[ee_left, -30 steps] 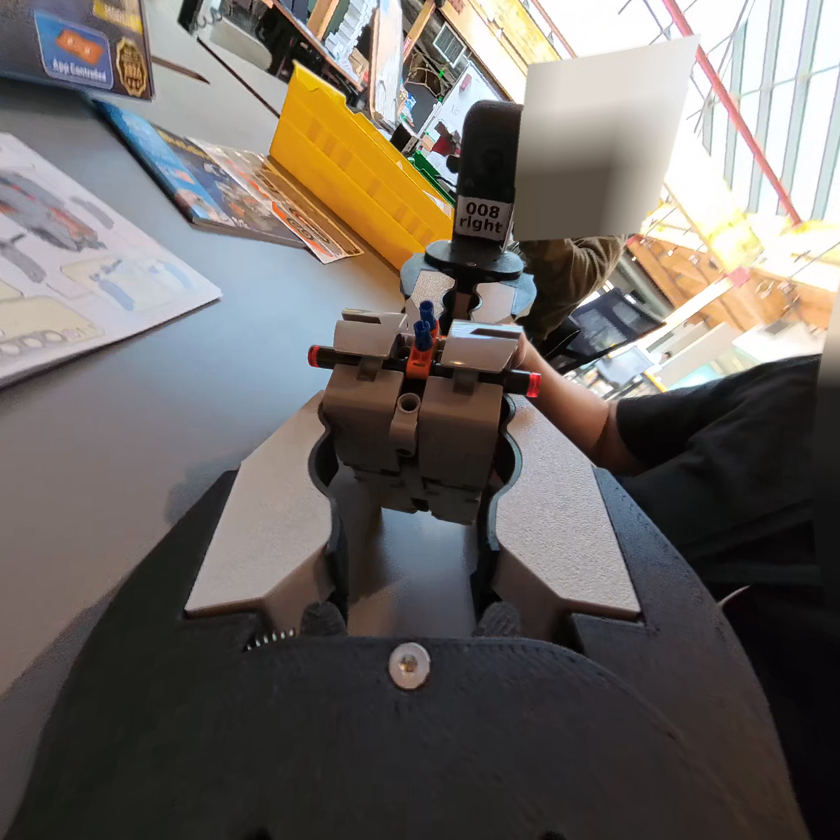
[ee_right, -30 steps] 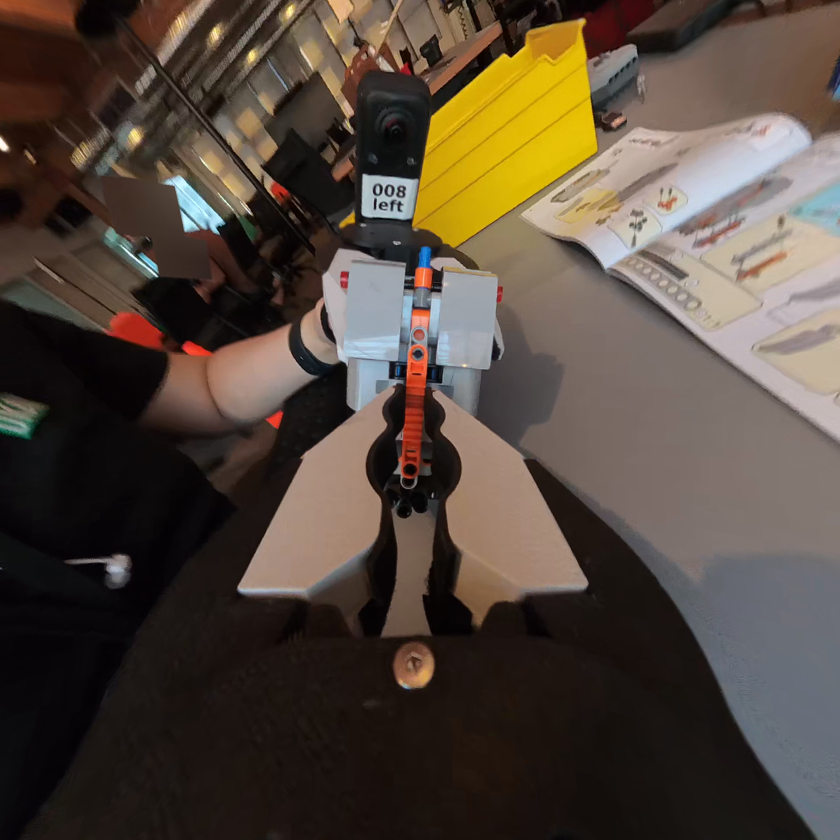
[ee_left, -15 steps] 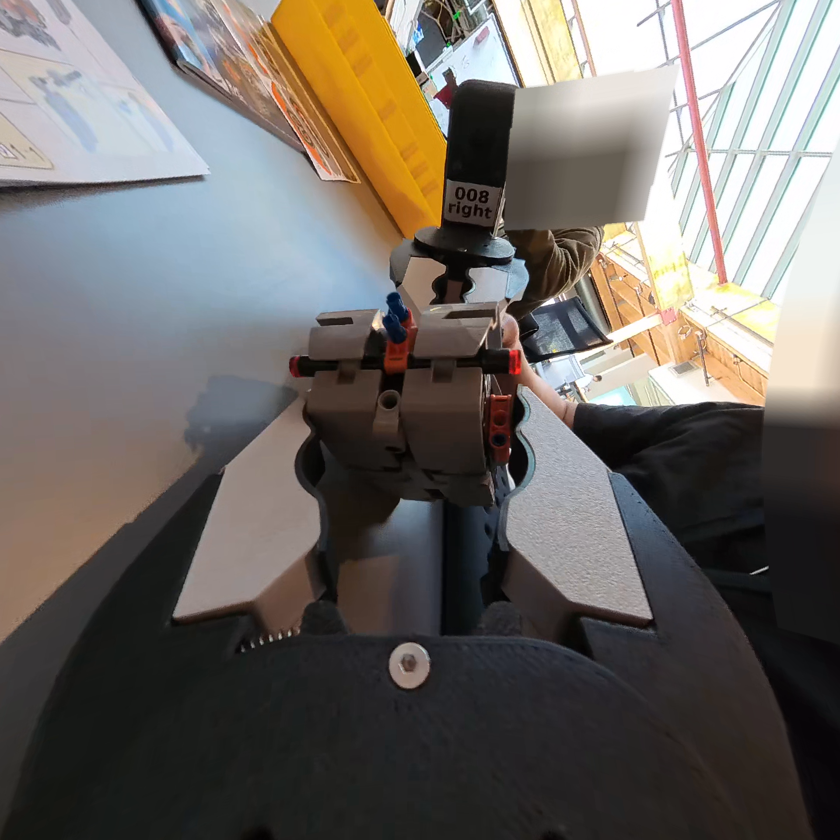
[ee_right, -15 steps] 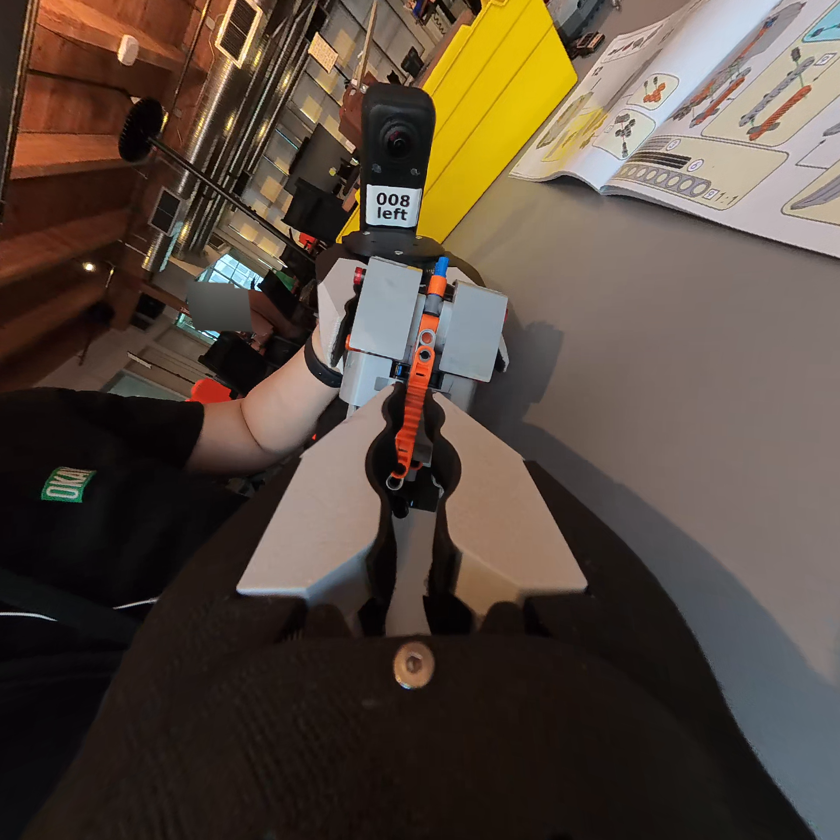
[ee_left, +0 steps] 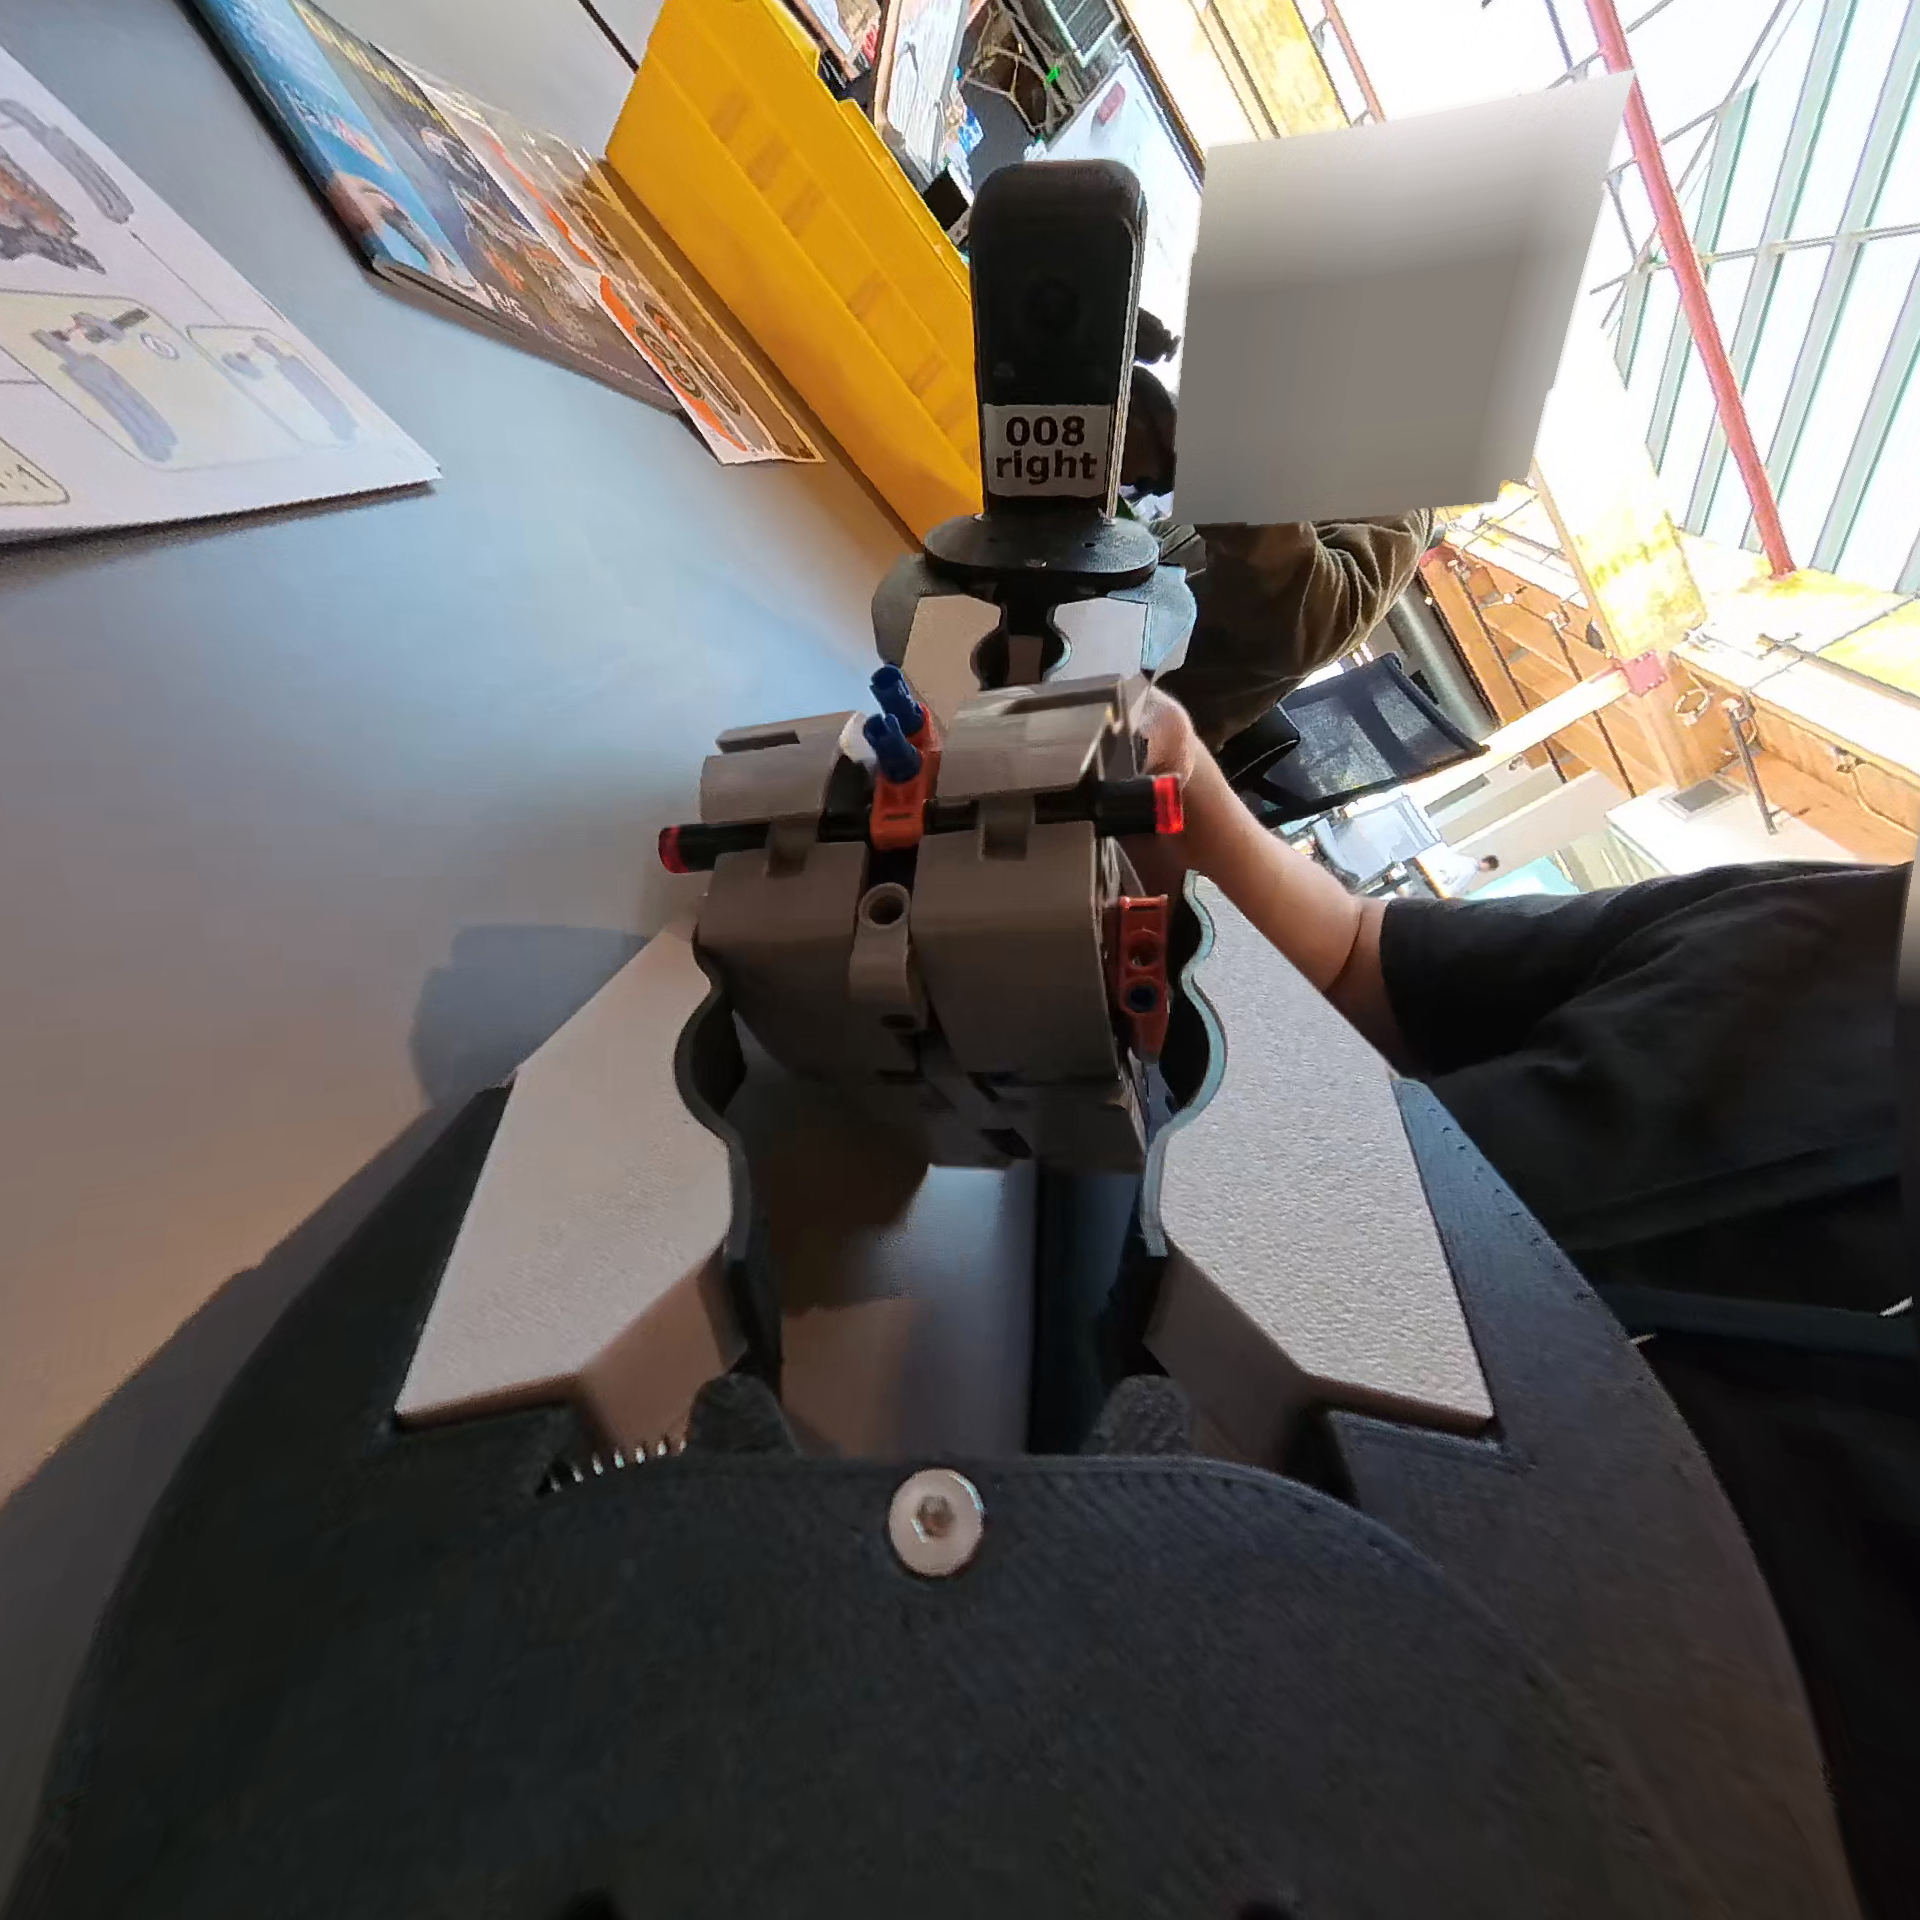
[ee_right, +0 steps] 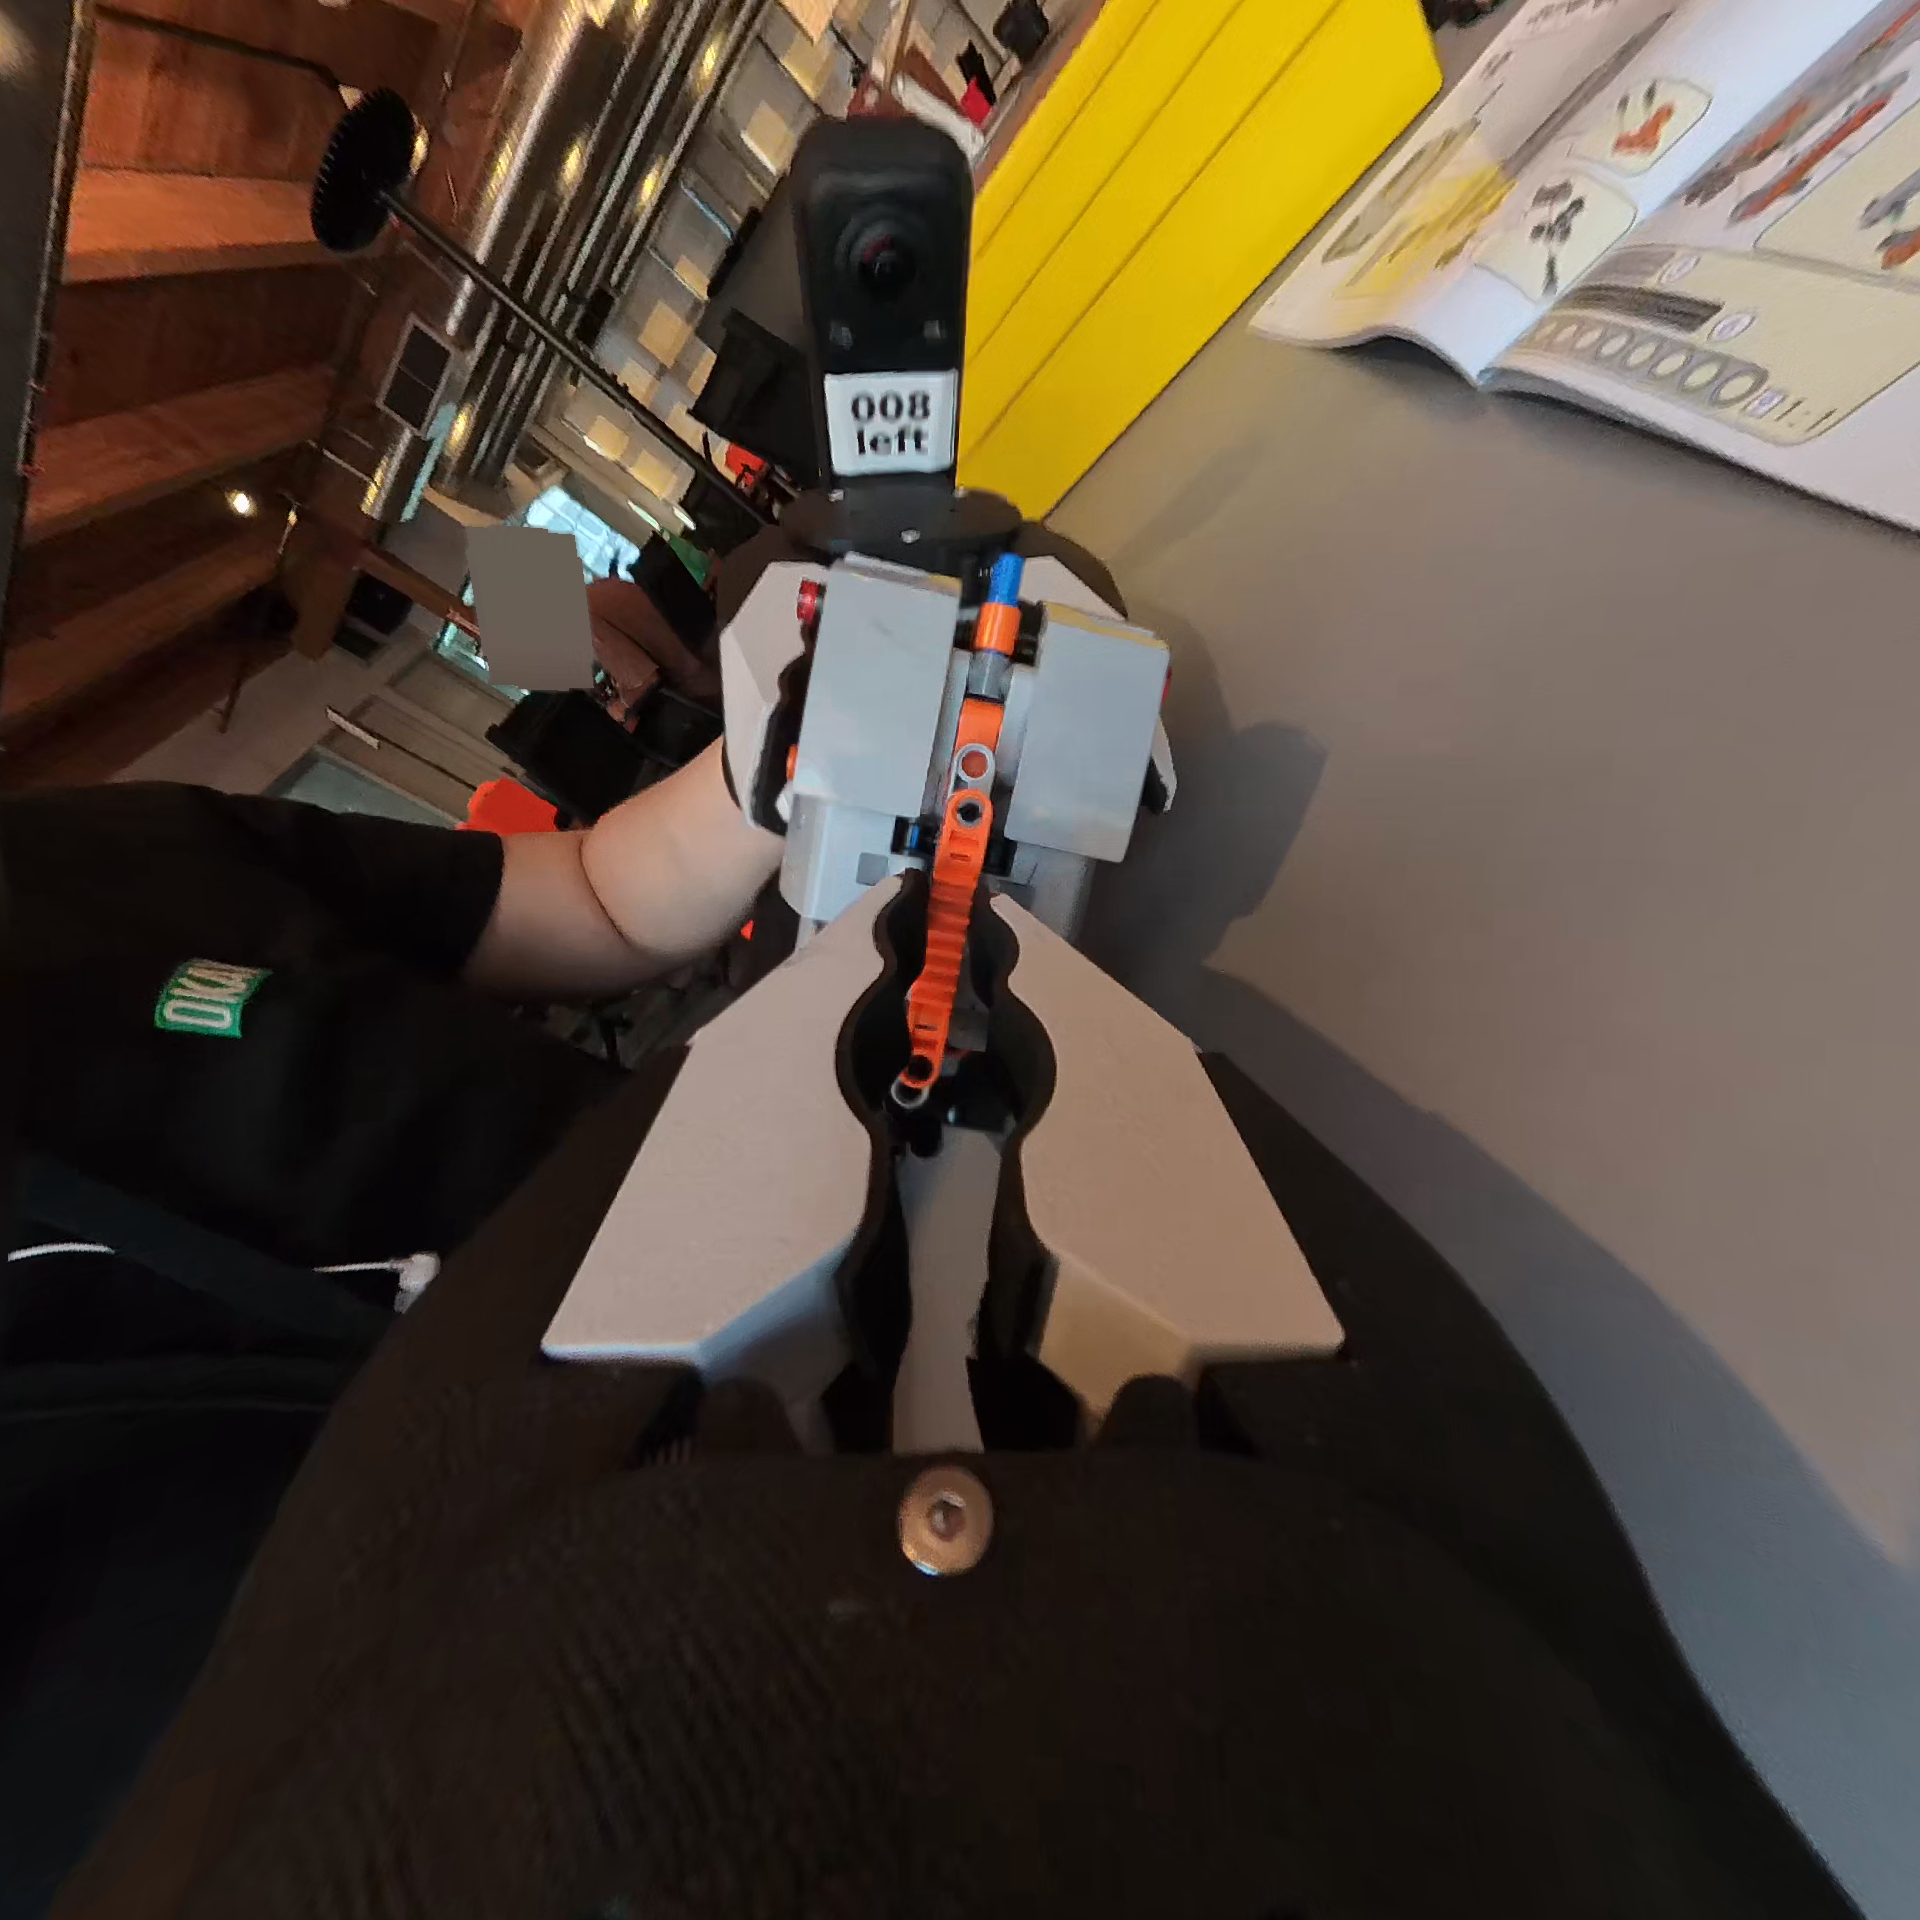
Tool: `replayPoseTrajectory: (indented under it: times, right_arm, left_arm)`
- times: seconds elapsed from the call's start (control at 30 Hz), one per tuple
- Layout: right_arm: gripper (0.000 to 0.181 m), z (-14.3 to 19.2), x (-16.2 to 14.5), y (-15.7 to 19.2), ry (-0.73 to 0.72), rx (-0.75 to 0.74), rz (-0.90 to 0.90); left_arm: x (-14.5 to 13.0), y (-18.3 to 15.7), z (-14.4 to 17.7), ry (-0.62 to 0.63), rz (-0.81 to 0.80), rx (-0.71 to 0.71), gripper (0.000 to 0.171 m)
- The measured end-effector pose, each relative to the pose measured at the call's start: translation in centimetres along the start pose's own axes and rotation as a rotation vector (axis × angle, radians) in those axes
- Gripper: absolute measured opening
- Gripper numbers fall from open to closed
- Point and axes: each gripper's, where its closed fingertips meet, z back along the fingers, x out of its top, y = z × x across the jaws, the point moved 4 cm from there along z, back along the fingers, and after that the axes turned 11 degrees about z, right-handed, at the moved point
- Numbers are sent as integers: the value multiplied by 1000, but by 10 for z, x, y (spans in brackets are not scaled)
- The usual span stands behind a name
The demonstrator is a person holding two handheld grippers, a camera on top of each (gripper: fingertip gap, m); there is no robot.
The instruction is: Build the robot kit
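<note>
Brick model (ee_left: 914, 935): one grey assembly, held off the table (ee_left: 312, 831) between the two claws, which face each other.

Left claw (ee_left: 940, 997): closed on the model's grey body, one finger on each flank, apparently to steady it.

Right claw (ee_right: 951, 997): nearly closed about the orange toothed strip (ee_right: 948, 935) that juts from the model's far end toward it; whether the pads actually pinch the strip cannot be told, as it lies in the scalloped gap.

On the model, counted from the left wrist view: one black axle (ee_left: 920, 821) with two red ends, lying crosswise; two blue pins (ee_left: 894, 717) on top; one orange connector (ee_left: 896, 805) at the middle.

Beyond the claws: one yellow bin (ee_left: 810, 239); one open instruction booklet (ee_right: 1662, 260), lying flat; another printed booklet (ee_left: 499, 229) beside the bin.
</note>
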Motion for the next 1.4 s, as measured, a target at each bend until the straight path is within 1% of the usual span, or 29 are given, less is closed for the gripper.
replayPoseTrajectory:
  times: [0.07, 0.1, 0.13, 0.2, 0.27, 0.33, 0.43, 0.53, 0.6, 0.7, 0.77, 0.9, 0.97, 1.03, 1.13, 1.17, 1.2, 1.23, 1.27, 1.33, 1.4]
  right_arm:
    - [5, -6, -10, 0, 72, -6, 17]
    - [5, -12, -16, 3, 106, 2, 28]
    - [5, -15, -17, 5, 110, 14, 20]
    - [5, -18, -14, 3, 90, 11, -6]
    - [5, -17, -7, 0, 49, 2, -29]
    - [5, -13, -3, 1, 19, 12, -18]
    - [5, -8, -4, 3, 27, -6, 42]
    - [5, -6, -5, 7, 49, -35, 148]
    - [5, -6, -4, 9, 44, -46, 182]
    - [5, -5, -4, 10, 39, -49, 189]
    - [4, -4, -2, 13, 28, -52, 226]
    - [4, -1, 4, 23, 2, -67, 372]
    - [5, 1, 5, 25, -7, -61, 378]
    - [5, 3, 4, 24, -15, -63, 368]
    - [5, 9, 3, 19, -27, -91, 347]
    - [5, 10, 3, 18, -33, -94, 336]
    - [4, 11, 3, 18, -41, -88, 329]
    - [5, 12, 3, 18, -48, -84, 327]
    - [5, 13, 3, 17, -54, -89, 325]
    - [5, 16, 4, 12, -60, -110, 310]
    - [5, 17, 6, 10, -85, -109, 273]
  left_arm:
    - [0, 2, 0, -3, 21, -4, 82]
    - [0, 0, 0, -1, 5, -8, 81]
    - [1, -2, 1, -1, -12, -17, 80]
    - [4, -2, 5, -17, -14, -21, 79]
    - [6, 0, 9, -27, 18, -32, 79]
    - [3, -1, 10, 3, 40, -55, 79]
    - [-5, -3, 8, 69, 38, -59, 84]
    - [-17, -1, 3, 136, 22, -8, 90]
    - [-19, -1, 2, 131, 36, 3, 87]
    - [-20, -2, 2, 93, 106, -4, 84]
    - [-22, -4, 1, 109, 113, -18, 83]
    - [-28, -9, -2, 157, 75, -33, 93]
    - [-30, -11, -4, 174, 52, -43, 94]
    - [-34, -15, -6, 206, 16, -56, 100]
    - [-43, -18, -12, 269, -60, -34, 103]
    - [-44, -17, -15, 274, -81, -7, 101]
    - [-43, -14, -17, 263, -90, 25, 95]
    - [-41, -11, -19, 244, -83, 46, 84]
    - [-39, -9, -21, 227, -58, 49, 77]
    - [-35, -7, -23, 212, -7, 43, 76]
    - [-33, -7, -24, 200, -1, 46, 76]
